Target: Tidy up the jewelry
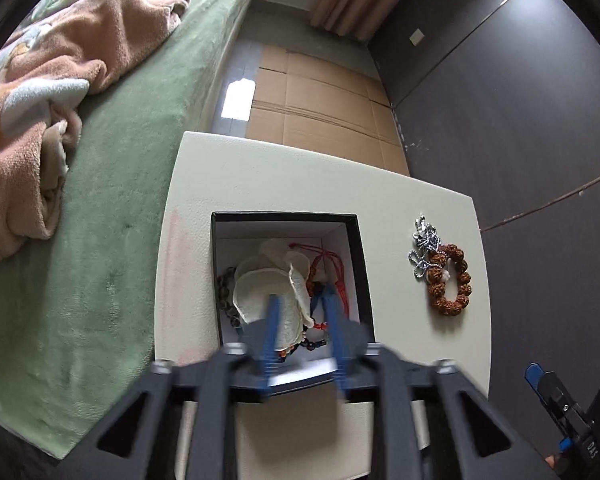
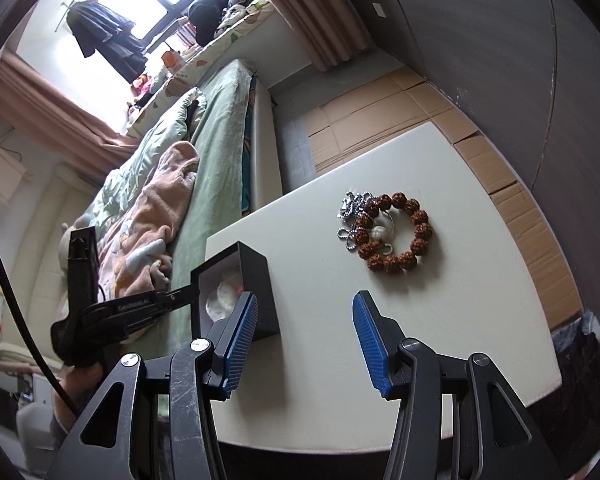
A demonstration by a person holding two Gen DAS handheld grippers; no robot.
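Your left claw (image 1: 300,300) is poking down into the black box (image 1: 364,264), blue fingers (image 1: 275,320) parted, and I can't see anything pinched between them; a whitish shell-like piece (image 1: 268,280) lies right under the tips. The box sits at the bench (image 1: 300,184) edge that runs along the bed (image 1: 140,160), and it's already got stuff in it: a red cord piece (image 1: 332,260), a dark bead string (image 1: 230,292) against the wall on the bed side, plus some small dark and orange beads (image 1: 308,344) at the near wall, a bit blurry.

Your right claw (image 2: 305,320) hangs over the near part of the bench with its fingers spread wide and nothing between them. Out past it, towards the far edge and well apart from the box, the brown bead bracelet (image 2: 396,232) lies flat in a ring, and a silver chain (image 2: 352,216) is bunched up touching its box-facing side. There's also a small white bead or charm (image 2: 378,232) sitting inside the ring, hard to tell which piece it belongs to
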